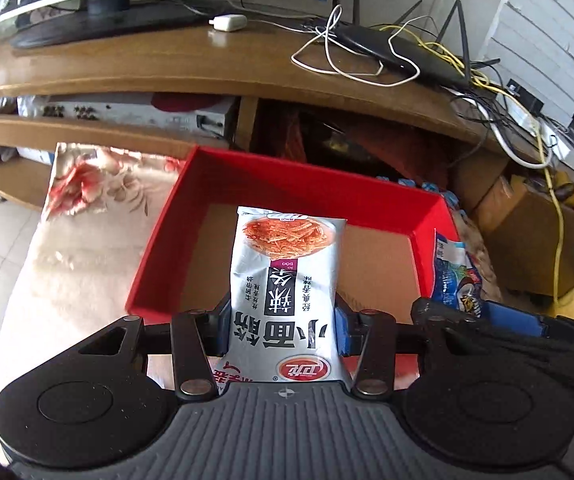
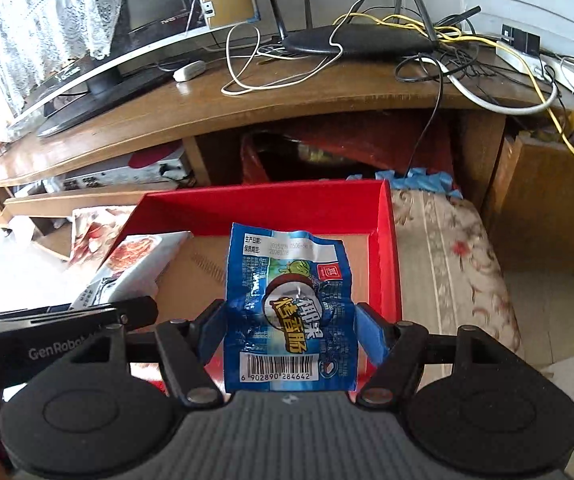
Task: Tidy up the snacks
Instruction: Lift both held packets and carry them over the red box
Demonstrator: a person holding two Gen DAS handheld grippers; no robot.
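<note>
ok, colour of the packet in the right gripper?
Blue, with yellow lettering and a white barcode patch: the snack packet, clamped in the right gripper. Right wrist view shows it best.

I note a black router amid tangled cables on the wooden TV stand, beside a monitor.

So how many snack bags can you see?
2. The silver snack bag is held in the left gripper, and the blue snack bag is held in the right gripper. Both are above the red box. More may be hidden out of view.
</note>
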